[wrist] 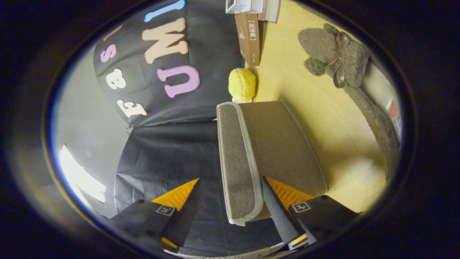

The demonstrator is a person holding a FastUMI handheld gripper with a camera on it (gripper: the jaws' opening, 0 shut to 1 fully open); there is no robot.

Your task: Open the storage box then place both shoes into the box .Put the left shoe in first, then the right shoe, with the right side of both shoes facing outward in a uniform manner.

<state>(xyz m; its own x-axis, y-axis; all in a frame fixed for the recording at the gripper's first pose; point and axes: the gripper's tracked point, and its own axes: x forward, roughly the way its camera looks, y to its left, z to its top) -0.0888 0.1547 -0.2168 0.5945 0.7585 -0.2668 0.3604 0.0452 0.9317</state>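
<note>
The view is rolled on its side, so the wooden table [323, 108] runs up the right. A brown fabric storage box [284, 144] stands on it, with a pale-trimmed lid [235, 158] resting on top. My gripper [230, 180] is open and straddles the lid's near edge. One finger [276, 205] lies against the box's side just under the lid's rim. The other finger [179, 201] stands clear of the lid's top face. Beyond the box lie two fuzzy brown shoes, one with a ribbon bow [334, 50], the other [373, 118] stretched along the table's far side.
A yellow knobbly ball-like object [242, 84] sits just behind the box against the booth wall. A brown book [248, 37] and a few more books stand further along the wall. Bare tabletop lies between the box and the shoes.
</note>
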